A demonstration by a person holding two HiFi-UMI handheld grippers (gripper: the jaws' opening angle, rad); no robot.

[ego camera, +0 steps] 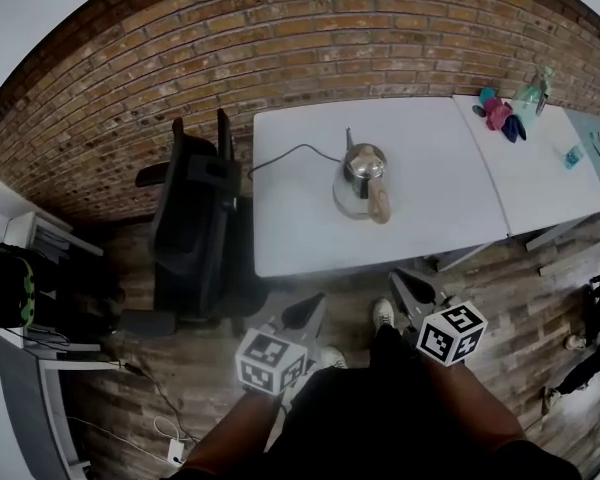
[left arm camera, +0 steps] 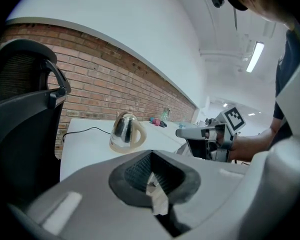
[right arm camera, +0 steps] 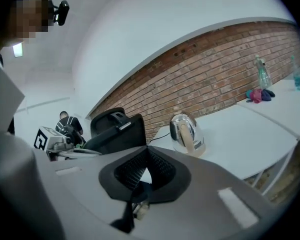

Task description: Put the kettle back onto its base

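Note:
The steel kettle (ego camera: 362, 180) with a cream handle stands upright in the middle of the white table (ego camera: 300, 238); a black cord (ego camera: 285, 155) runs from under it to the left. Whatever is under it is hidden. It also shows in the left gripper view as the kettle (left arm camera: 126, 131) and in the right gripper view as the kettle (right arm camera: 186, 133). My left gripper (ego camera: 305, 313) and right gripper (ego camera: 405, 288) hang in front of the table's near edge, well short of the kettle. Both are shut and empty, left gripper (left arm camera: 151, 170) and right gripper (right arm camera: 147, 166) alike.
A black office chair (ego camera: 195, 228) stands against the table's left end. A second white table (ego camera: 540, 183) joins on the right, carrying coloured cloths (ego camera: 500, 113) and a bottle (ego camera: 532, 93). The brick wall (ego camera: 280, 38) runs behind. Bags (ego camera: 10, 288) lie on the floor at left.

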